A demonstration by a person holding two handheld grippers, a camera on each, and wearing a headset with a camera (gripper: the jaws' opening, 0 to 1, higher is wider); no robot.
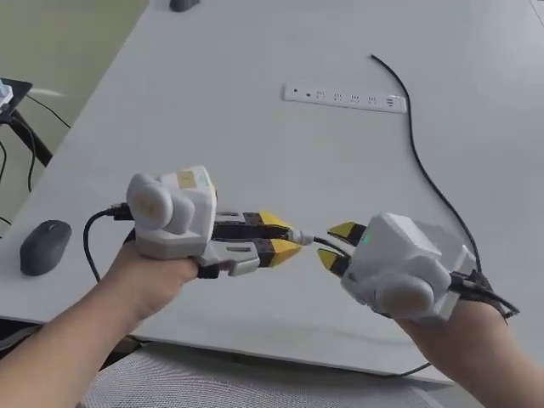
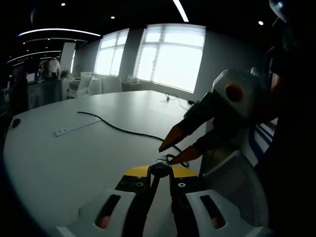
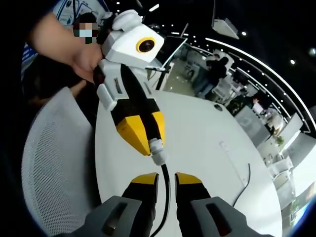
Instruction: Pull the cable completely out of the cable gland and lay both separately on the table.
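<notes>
My left gripper is shut on a small pale cable gland, held above the near edge of the white table. A thin black cable leaves the gland toward my right gripper, whose yellow jaws stand slightly apart on either side of it. In the left gripper view the gland sits pinched at the jaw tips, with the right gripper facing it closely. In the right gripper view the cable runs down between my own jaws from the gland, which sticks out of the left gripper.
A white power strip lies at the far middle of the table, with a long black cord running down the right side. A dark mouse rests at the left edge. A mesh chair stands below the near edge.
</notes>
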